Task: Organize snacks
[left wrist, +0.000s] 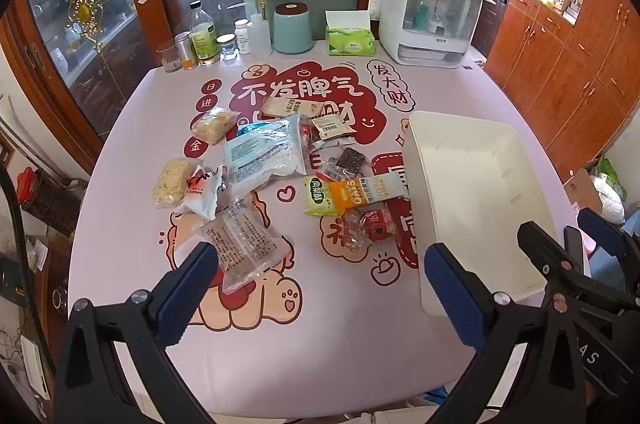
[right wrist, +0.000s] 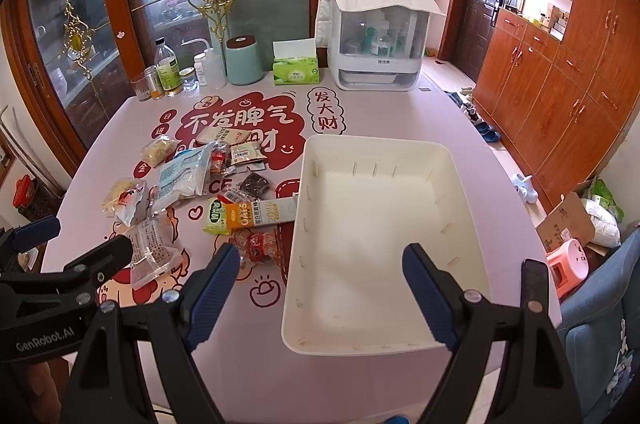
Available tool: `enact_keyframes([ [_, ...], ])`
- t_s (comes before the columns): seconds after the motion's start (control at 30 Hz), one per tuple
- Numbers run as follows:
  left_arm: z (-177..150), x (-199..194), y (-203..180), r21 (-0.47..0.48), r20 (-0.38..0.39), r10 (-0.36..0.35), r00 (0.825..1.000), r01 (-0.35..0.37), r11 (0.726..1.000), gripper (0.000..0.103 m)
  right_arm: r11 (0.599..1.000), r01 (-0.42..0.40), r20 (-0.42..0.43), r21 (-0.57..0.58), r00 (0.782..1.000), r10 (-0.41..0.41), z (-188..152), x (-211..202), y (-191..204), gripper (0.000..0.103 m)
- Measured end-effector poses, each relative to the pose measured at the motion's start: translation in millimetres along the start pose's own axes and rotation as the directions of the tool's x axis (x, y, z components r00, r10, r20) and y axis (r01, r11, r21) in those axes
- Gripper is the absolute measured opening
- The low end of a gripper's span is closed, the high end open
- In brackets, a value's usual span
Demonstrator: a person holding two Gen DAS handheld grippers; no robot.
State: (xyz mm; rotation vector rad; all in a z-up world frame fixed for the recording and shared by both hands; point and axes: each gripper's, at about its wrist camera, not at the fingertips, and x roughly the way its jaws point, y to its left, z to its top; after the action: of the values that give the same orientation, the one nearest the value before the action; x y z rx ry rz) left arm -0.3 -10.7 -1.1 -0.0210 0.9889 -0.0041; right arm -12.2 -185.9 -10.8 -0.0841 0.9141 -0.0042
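Snack packets scattered at ten o'clock of white bin on pink table, left gripper jaws wide apart holding nothing, right gripper likewise gaping, empty, above bin's near rim

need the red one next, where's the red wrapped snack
The red wrapped snack lies on the table, just left of the white bin and below the orange oat bar; both views show it.

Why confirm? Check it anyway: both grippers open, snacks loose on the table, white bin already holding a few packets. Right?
Not quite: the white bin holds nothing, as the right wrist view shows. Both the left gripper and right gripper are open, and the snacks lie loose on the table.
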Motion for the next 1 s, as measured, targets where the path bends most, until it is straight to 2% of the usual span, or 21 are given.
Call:
enact_keyframes([
  [0.67, 0.1, 4.3, -8.7, -0.005, -0.006, -0.002, 1.0, 0.002, 1.0, 0.103, 1.0, -0.015, -0.002, -0.02, 1.0, 0.015, -1.7, 8.7, -6.8, 0.083],
  [1.0, 2.8, 2.2, -19.1, -0.006, 0.02, 0.013, 1.0, -0.012, 1.0, 0.103, 0.999, -0.03, -0.004, -0.039, 1.0, 0.03, 4.1, 10.3, -13.7, 0.082],
])
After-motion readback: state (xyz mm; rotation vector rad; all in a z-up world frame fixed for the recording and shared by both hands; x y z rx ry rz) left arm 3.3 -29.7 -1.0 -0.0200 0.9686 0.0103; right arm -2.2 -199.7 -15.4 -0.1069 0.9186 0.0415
